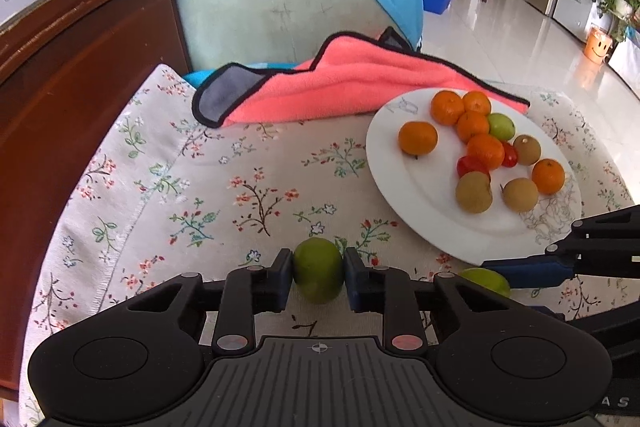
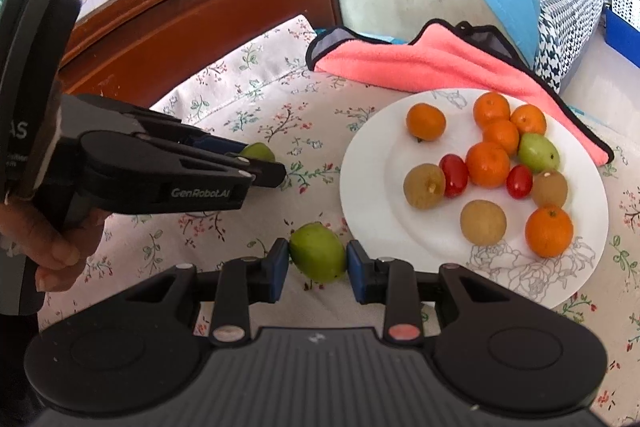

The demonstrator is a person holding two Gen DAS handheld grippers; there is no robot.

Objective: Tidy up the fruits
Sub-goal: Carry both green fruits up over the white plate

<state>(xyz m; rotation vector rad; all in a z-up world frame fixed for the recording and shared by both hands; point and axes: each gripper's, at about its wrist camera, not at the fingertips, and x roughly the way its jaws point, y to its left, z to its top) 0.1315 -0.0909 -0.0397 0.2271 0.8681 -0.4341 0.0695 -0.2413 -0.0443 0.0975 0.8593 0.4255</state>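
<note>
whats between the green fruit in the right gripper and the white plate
Nothing but a narrow strip of floral tablecloth; the right wrist view shows the green fruit just off the white plate rim.

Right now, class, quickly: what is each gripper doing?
Left gripper: closed on a green fruit over the tablecloth.
Right gripper: closed on another green fruit beside the plate.

Floral-clothed table [image 1: 256, 187]: white plate [image 1: 404, 195], pink towel [image 1: 360, 87].

Bright daylight; fisheye-bent edges
</note>
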